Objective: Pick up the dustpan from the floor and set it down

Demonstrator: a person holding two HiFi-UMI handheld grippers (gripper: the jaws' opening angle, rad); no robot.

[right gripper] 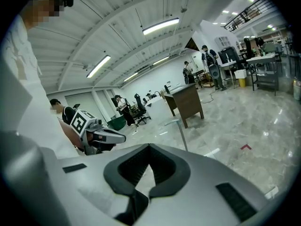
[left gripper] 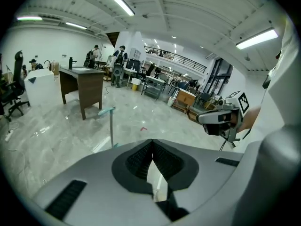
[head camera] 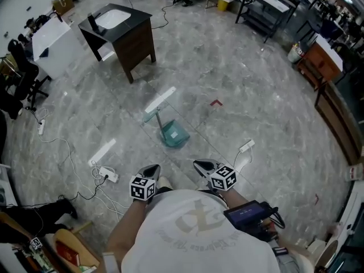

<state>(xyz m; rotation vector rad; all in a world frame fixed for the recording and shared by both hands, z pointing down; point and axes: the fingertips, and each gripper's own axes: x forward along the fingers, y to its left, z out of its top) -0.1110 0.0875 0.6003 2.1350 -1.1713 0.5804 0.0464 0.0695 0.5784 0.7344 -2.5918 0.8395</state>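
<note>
Teal dustpan (head camera: 173, 134) sits on the grey marble floor (head camera: 239, 95) w/ its handle upright, well apart from the dark cabinet (head camera: 128, 36), on the cabinet's side nearer the person (head camera: 193, 232). L gripper (head camera: 152, 170) & R gripper (head camera: 199, 165) hover farther from the cabinet than the dustpan does, not touching it. Both claws are fully closed, jaw tips together, w/ nothing held between them.
</note>
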